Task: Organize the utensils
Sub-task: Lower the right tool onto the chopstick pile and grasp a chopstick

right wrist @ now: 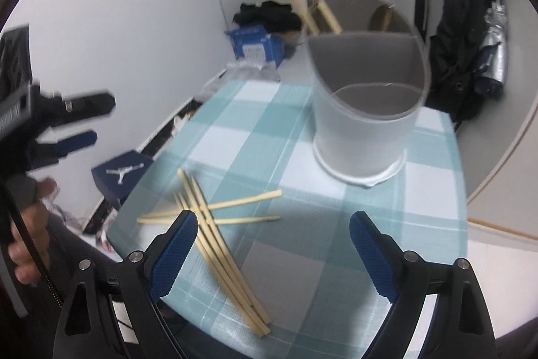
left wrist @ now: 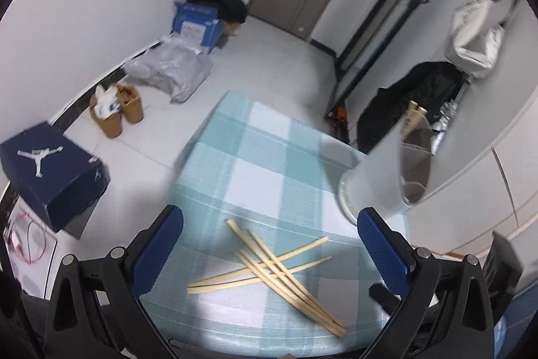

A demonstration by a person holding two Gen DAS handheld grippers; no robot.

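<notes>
Left of the bench (left wrist: 269,157) on the floor sits a navy shoebox (left wrist: 53,177) with a white Jumpman logo. Loose chopsticks (left wrist: 269,271) lie crossed on the bench's blue-check cloth, near the frosted holder (right wrist: 366,110), both grippers' fingers (left wrist: 158,251) spread, grasping nothing.
</notes>
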